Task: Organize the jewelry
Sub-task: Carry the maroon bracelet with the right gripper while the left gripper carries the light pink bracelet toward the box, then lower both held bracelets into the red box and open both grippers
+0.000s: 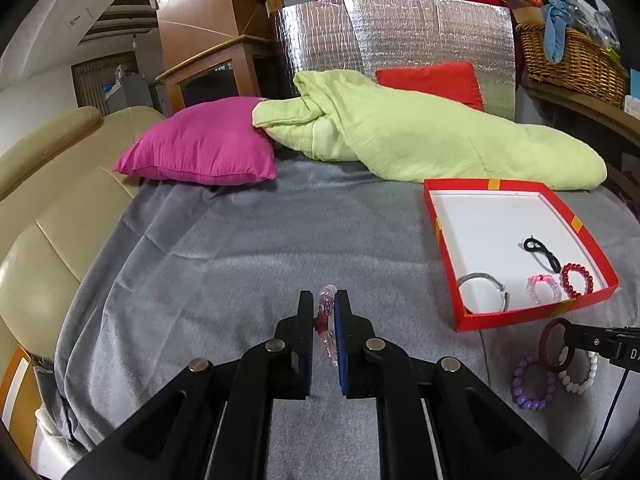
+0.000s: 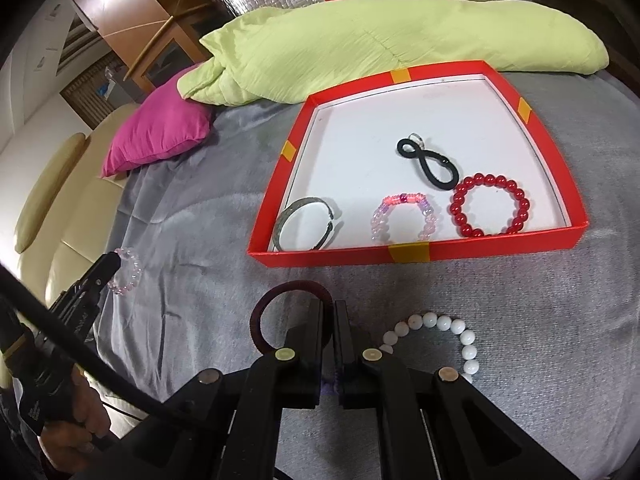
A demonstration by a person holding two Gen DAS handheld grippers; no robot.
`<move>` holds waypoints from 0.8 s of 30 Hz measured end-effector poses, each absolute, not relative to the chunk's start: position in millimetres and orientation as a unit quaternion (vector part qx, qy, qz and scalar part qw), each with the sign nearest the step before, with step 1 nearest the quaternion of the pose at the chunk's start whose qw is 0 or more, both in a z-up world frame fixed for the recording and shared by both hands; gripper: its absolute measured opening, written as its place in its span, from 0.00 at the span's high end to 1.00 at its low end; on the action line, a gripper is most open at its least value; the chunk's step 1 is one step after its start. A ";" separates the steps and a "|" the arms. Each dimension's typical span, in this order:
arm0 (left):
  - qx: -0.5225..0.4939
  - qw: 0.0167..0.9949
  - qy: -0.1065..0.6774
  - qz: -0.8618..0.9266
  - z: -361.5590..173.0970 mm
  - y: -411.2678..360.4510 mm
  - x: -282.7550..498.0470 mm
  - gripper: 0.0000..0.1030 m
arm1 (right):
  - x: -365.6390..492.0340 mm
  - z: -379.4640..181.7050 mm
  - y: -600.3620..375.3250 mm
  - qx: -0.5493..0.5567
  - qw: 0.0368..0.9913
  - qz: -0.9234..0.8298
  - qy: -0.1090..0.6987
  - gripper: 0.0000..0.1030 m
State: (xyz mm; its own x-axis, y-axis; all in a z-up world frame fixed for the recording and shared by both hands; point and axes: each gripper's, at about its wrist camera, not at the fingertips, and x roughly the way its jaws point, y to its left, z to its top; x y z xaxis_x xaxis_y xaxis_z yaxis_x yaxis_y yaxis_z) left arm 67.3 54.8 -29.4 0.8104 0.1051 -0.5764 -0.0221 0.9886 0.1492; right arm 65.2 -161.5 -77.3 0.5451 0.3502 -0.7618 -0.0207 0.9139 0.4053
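My left gripper (image 1: 323,298) is shut on a clear pink bead bracelet (image 1: 325,322) just above the grey blanket (image 1: 240,264). In the right wrist view the left gripper (image 2: 111,259) shows at the left edge, with that bracelet (image 2: 130,272) hanging from its tips. My right gripper (image 2: 330,306) is shut on a dark maroon hair band (image 2: 260,320). A white bead bracelet (image 2: 466,336) lies beside it. The red box (image 2: 400,255) holds a silver bangle (image 2: 286,218), a pink bead bracelet (image 2: 400,200), a red bead bracelet (image 2: 456,204) and a black hair tie (image 2: 430,166).
A purple bead bracelet (image 1: 519,376) lies on the blanket under the right gripper (image 1: 568,337). Behind the box lie a green quilt (image 1: 420,132), a magenta pillow (image 1: 200,144) and a red cushion (image 1: 432,80). A cream sofa (image 1: 48,208) borders the left; a wicker basket (image 1: 572,56) stands far right.
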 end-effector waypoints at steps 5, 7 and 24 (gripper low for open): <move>0.069 0.949 0.307 0.029 -30.1 48.3 71.4 0.90 | 67.0 -76.1 -168.4 0.185 0.860 0.105 0.463 0.95; 0.069 0.949 0.305 0.028 -29.9 45.3 72.1 0.90 | 67.4 -75.1 -170.4 0.187 0.861 0.104 0.461 0.95; 0.072 0.952 0.298 0.010 -29.4 14.8 82.1 0.90 | 75.9 -60.1 -204.3 0.215 0.873 0.080 0.431 0.95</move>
